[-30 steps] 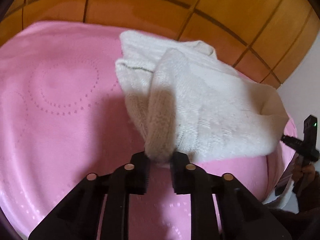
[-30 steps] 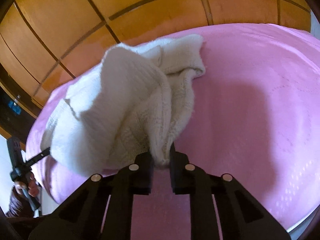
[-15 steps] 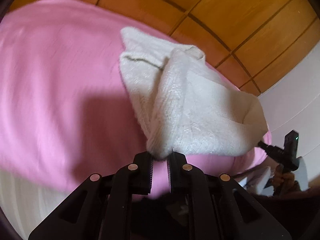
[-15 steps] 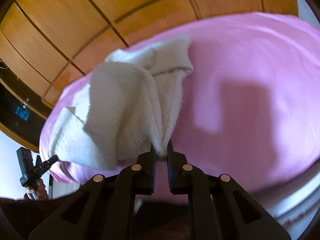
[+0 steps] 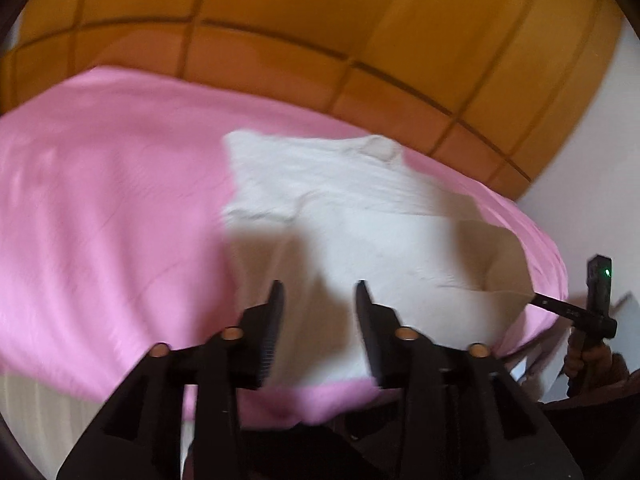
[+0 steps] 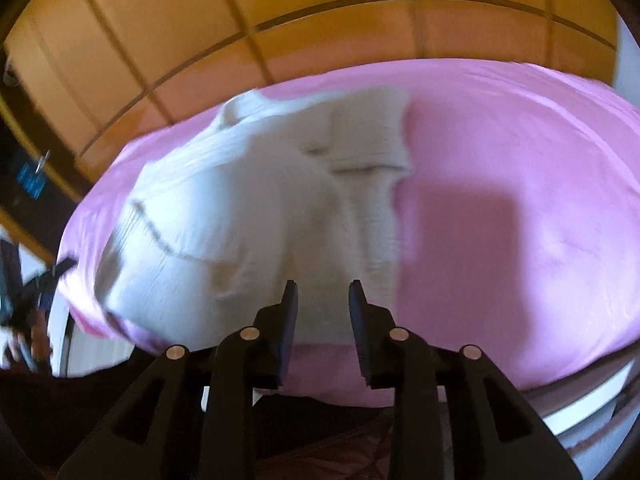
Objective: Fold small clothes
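A small white knitted garment (image 5: 360, 216) lies spread on the pink bedsheet (image 5: 100, 208); it also shows in the right wrist view (image 6: 248, 208), with a sleeve folded at its far right. My left gripper (image 5: 320, 292) is open and empty, its jaws apart just above the garment's near edge. My right gripper (image 6: 323, 292) is open and empty too, over the near edge of the garment. In the left wrist view the right gripper (image 5: 560, 306) shows at the garment's right corner. Both views are motion-blurred.
A wooden panelled headboard (image 5: 320, 40) runs behind the bed, also in the right wrist view (image 6: 280, 40). The pink sheet (image 6: 520, 208) stretches right of the garment. The bed's near edge and white mattress side (image 5: 32, 420) lie close below the grippers.
Both grippers have opened and let go of the garment, which has dropped from a raised bunch to lie flatter on the sheet. Both grippers have pulled back toward the bed's near edge.
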Action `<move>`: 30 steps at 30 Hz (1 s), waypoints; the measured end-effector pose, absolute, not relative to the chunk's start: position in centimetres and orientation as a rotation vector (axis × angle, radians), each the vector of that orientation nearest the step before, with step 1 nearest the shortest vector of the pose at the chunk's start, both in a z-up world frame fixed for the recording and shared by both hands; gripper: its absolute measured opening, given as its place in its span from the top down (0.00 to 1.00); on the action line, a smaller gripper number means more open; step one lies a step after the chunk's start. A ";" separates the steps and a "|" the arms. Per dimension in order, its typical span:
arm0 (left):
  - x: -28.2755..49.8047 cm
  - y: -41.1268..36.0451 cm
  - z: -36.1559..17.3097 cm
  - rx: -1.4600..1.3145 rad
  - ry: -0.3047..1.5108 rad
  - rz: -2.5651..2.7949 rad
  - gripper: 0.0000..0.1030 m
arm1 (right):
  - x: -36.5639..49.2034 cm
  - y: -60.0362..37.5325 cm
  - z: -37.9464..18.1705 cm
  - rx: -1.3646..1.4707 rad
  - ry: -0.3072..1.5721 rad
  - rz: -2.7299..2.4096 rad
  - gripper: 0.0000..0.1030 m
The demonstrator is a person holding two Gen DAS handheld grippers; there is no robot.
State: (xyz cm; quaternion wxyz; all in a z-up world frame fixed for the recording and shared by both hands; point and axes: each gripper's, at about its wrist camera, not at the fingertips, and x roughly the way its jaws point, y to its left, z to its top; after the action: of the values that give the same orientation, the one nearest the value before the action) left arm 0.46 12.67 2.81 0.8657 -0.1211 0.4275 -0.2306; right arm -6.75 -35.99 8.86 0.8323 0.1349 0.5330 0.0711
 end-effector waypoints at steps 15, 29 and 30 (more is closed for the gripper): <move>7.6 5.3 -3.2 0.080 0.987 -0.447 0.96 | -2.7 -30.5 6.1 0.342 1.182 0.336 0.75; 7.6 15.5 -1.8 -0.278 0.960 -0.310 0.97 | 0.7 -30.7 7.9 0.154 1.069 0.283 0.70; 7.4 15.4 -2.1 -0.288 0.966 -0.307 0.97 | 0.8 -30.6 7.9 0.119 1.070 0.272 0.70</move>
State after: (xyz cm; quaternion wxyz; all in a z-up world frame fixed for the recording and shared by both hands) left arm 7.39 15.38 -2.14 0.8644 -0.1373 0.4609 -0.1466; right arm 0.78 -30.61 7.88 0.8498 0.0565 0.5078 0.1293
